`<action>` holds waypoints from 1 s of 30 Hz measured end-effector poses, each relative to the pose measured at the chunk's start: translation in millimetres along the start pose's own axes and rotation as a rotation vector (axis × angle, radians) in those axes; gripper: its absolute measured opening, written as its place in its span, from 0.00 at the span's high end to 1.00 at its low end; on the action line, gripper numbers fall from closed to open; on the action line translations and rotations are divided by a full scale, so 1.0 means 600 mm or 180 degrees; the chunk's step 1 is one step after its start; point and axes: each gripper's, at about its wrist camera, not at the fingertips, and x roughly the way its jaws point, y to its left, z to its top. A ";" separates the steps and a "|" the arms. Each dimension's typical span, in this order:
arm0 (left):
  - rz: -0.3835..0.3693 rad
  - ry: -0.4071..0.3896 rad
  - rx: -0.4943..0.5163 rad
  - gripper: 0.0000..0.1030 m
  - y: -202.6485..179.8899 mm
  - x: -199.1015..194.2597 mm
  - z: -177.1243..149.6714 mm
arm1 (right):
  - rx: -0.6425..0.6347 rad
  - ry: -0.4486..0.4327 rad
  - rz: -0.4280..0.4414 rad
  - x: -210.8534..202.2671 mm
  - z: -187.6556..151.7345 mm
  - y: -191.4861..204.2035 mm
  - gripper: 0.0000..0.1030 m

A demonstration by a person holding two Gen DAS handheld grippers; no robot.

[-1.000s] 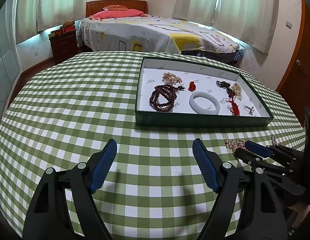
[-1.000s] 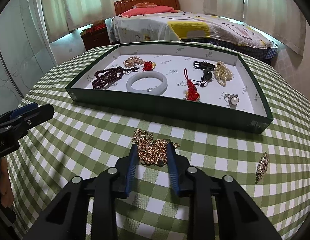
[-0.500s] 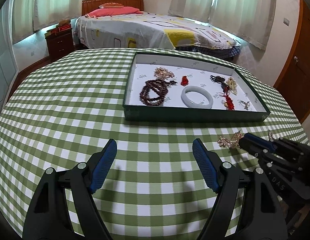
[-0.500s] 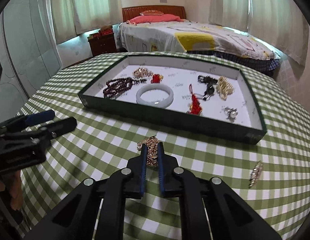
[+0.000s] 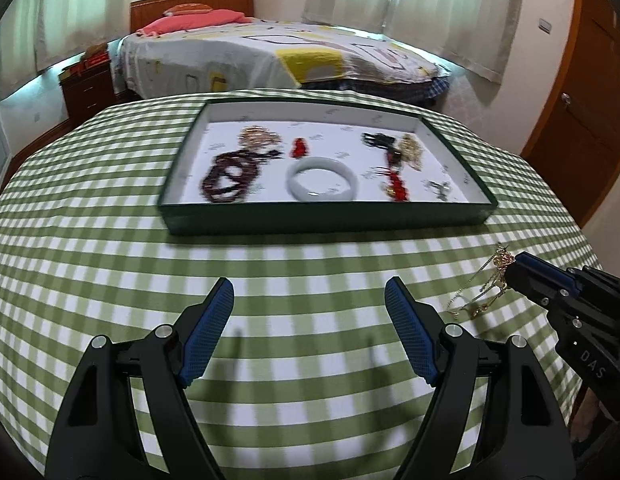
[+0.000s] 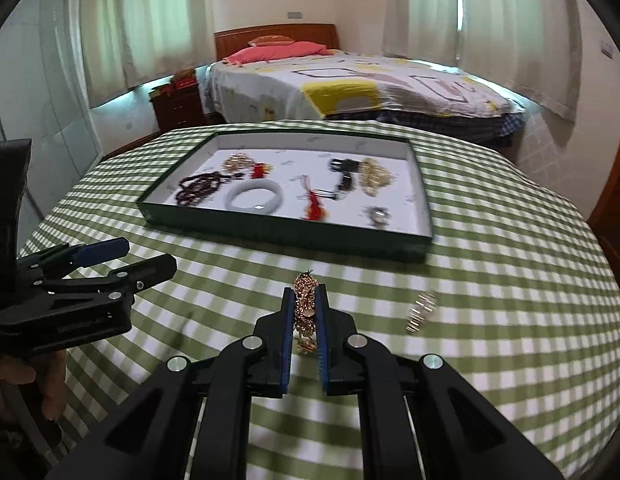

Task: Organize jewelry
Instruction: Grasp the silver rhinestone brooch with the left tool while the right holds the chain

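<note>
One gold chain (image 6: 304, 309) (bunched) fills right gripper (image 6: 305, 298).

A second ago the right gripper (image 6: 305, 312) stood with its jaws apart around the gold chain (image 6: 304, 304) lying on the surface (image 6: 509, 320); now the jaws are pressed onto the chain, which hangs clear of the checked cloth at the right edge of the left wrist view. In both views the green tray (image 6: 286, 236) now sits higher and farther off.
</note>
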 end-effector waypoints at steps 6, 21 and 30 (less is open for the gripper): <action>-0.0147 0.0034 0.0162 0.26 -0.053 0.009 0.002 | 0.0213 0.0037 -0.0154 -0.013 -0.019 -0.050 0.90; -0.0448 0.0147 0.0490 0.27 -0.177 0.051 0.018 | 0.0700 0.0101 -0.0489 -0.034 -0.065 -0.152 0.90; -0.0558 0.0249 0.0679 0.29 -0.245 0.091 0.021 | 0.0866 0.0155 -0.0550 -0.034 -0.087 -0.178 0.90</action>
